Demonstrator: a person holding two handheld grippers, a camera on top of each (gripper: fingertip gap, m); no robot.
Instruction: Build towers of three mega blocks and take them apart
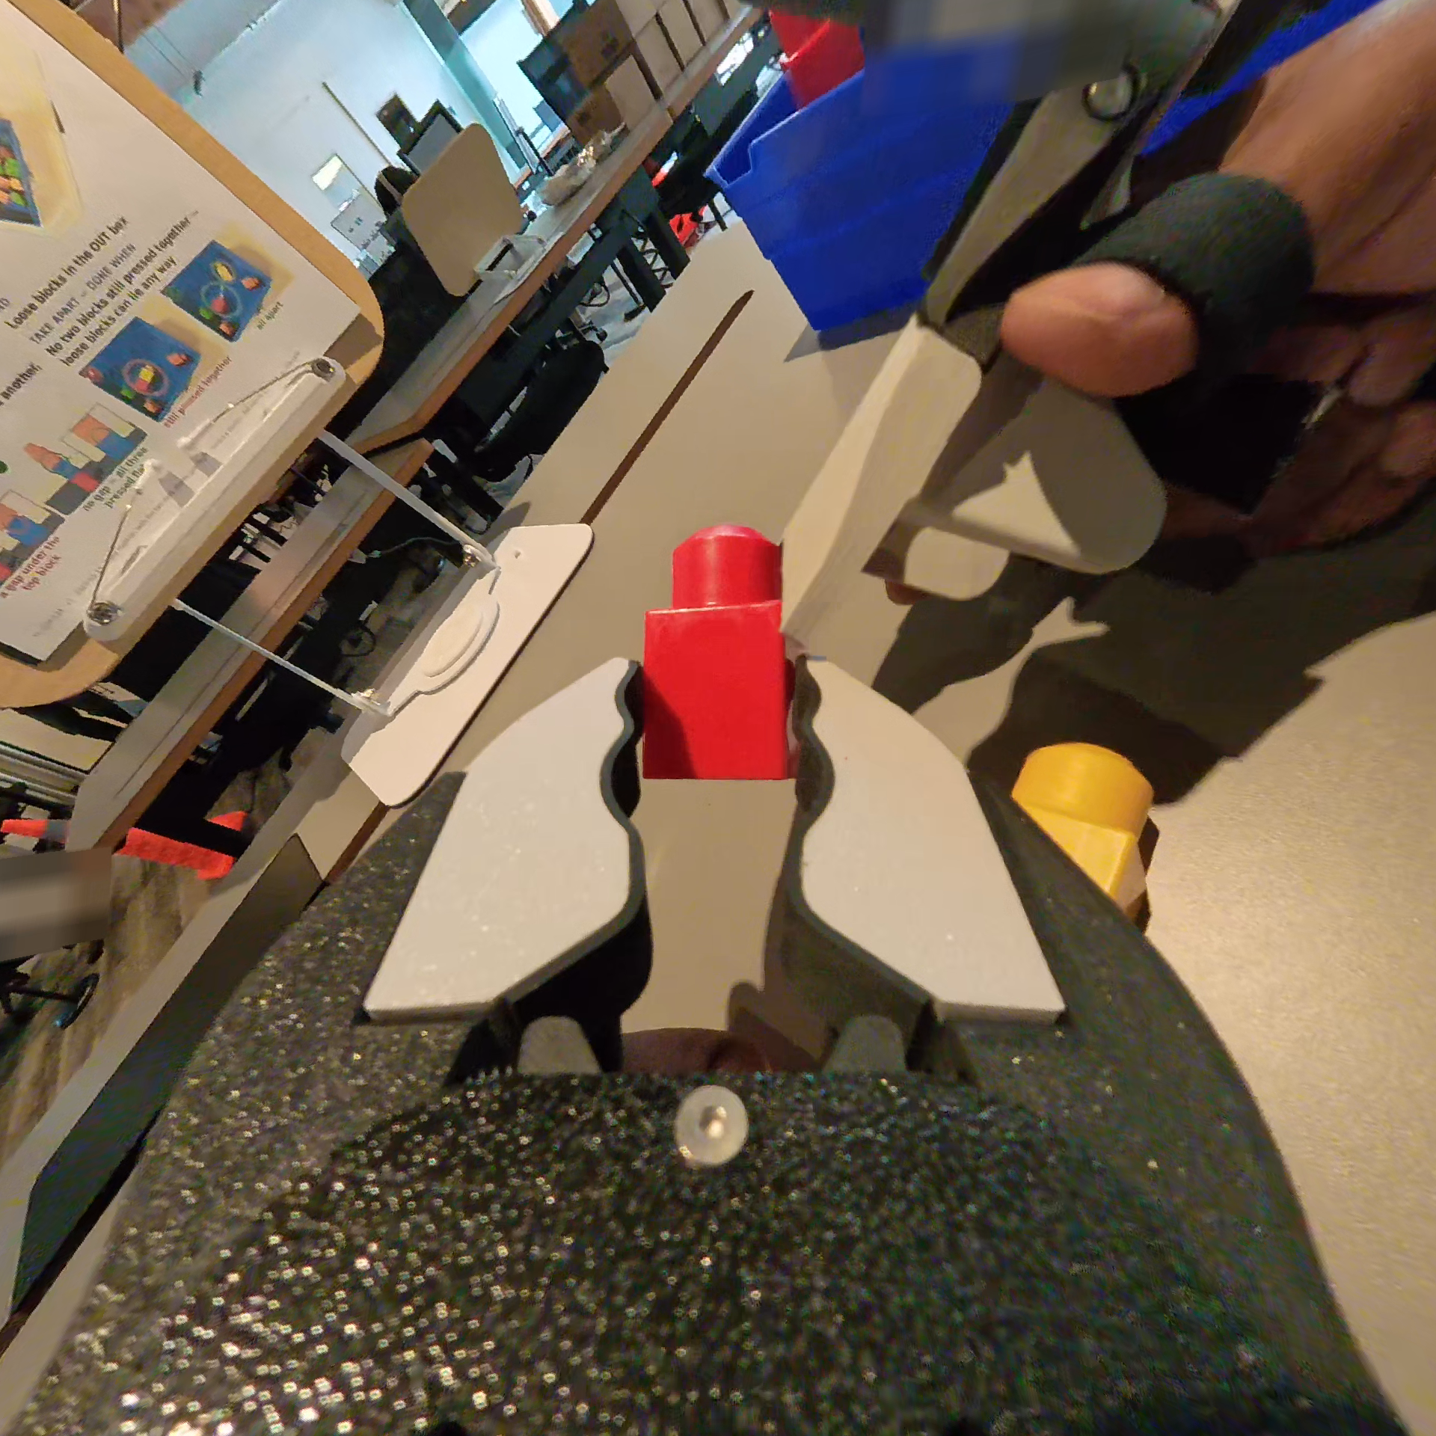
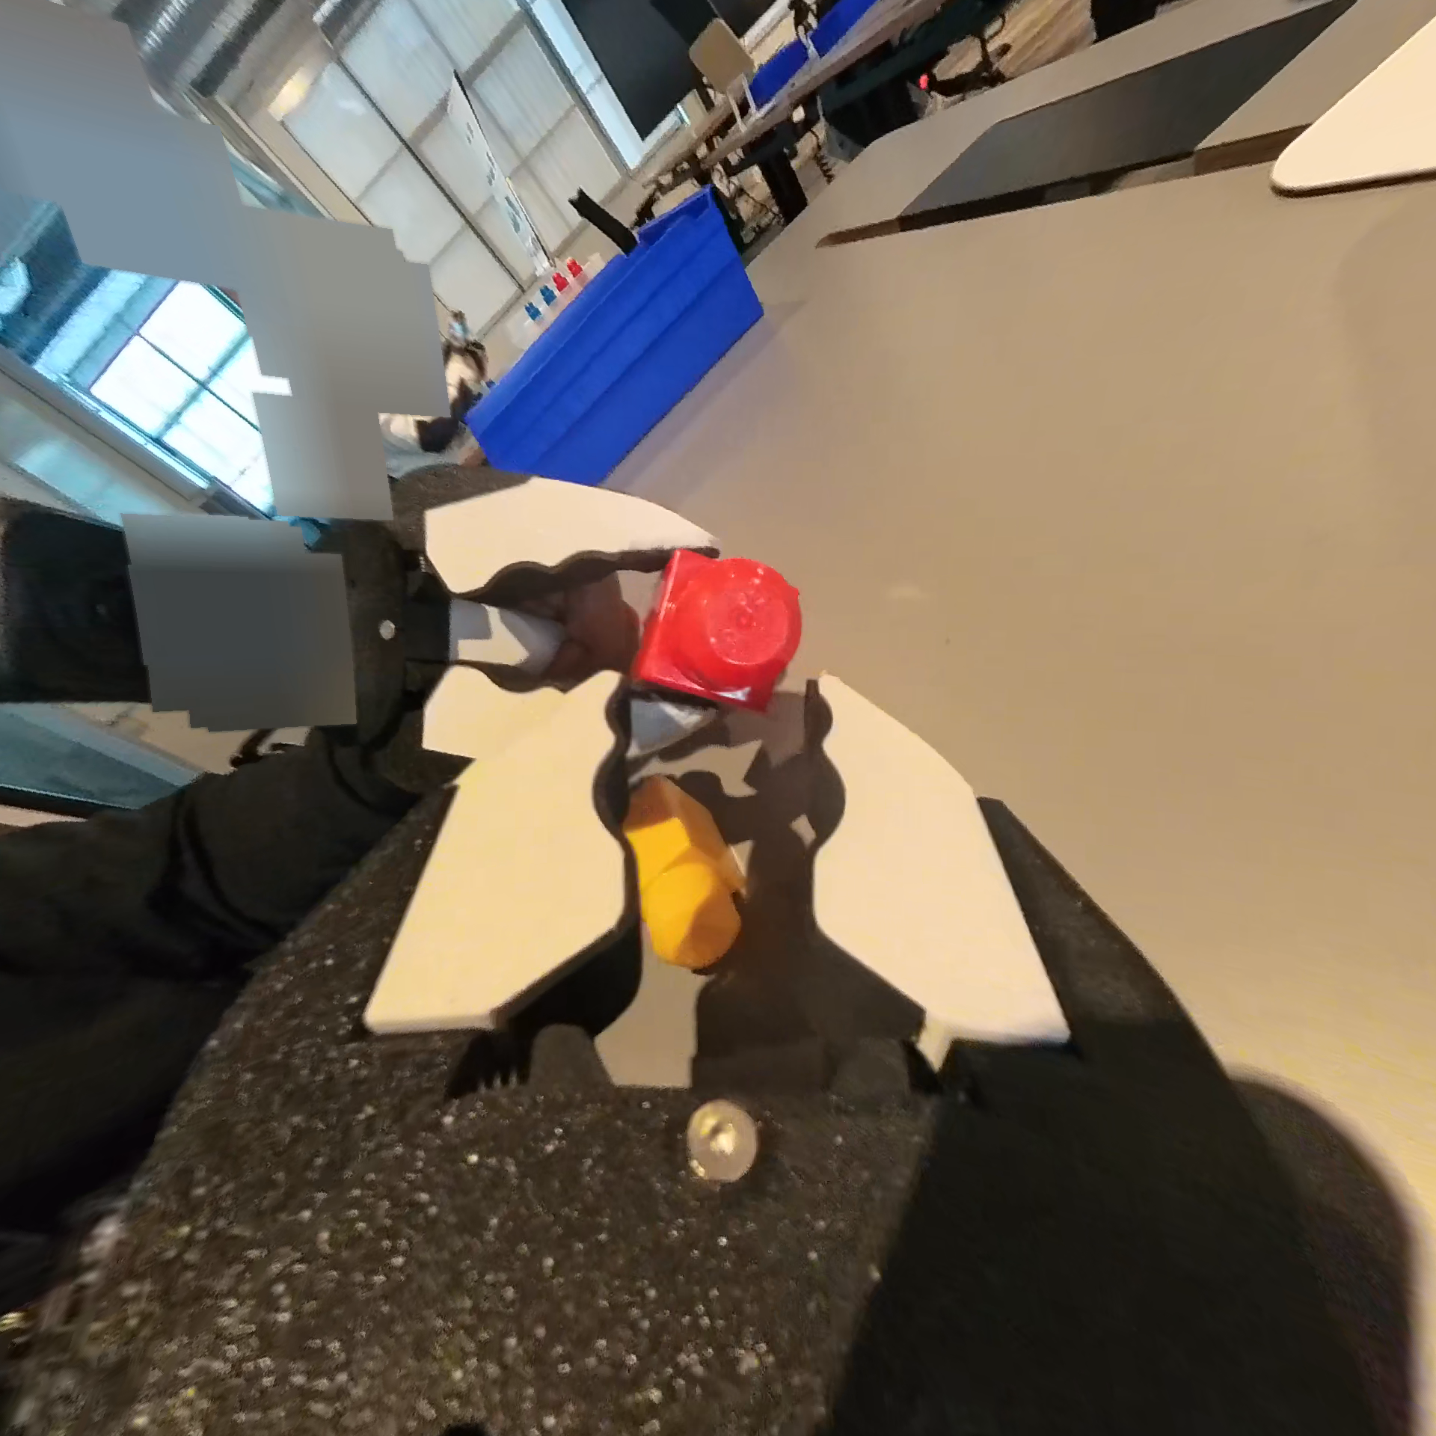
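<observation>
A red block (image 1: 715, 691) stands stud-up between the tips of my left gripper (image 1: 715, 703), which is shut on its two sides. In the right wrist view the red block (image 2: 715, 629) shows from above, with the left gripper (image 2: 653, 614) reaching in from the left. My right gripper (image 2: 715, 699) is open and empty, hovering just above and beside the red block. One of its fingers (image 1: 862, 497) comes down from the upper right and ends by the block's top corner. A yellow block (image 1: 1088, 816) lies on its side on the table, seen lower down through the right gripper's gap (image 2: 684, 878).
A blue bin (image 1: 839, 194) stands on the grey table (image 1: 1282, 1010) behind the blocks, also in the right wrist view (image 2: 622, 350); a red bin (image 1: 816, 54) is behind it. An instruction board (image 1: 155, 350) on a white stand base (image 1: 466, 676) is at the left. Only a small space, under 4 cm, lies between the two pairs of fingers.
</observation>
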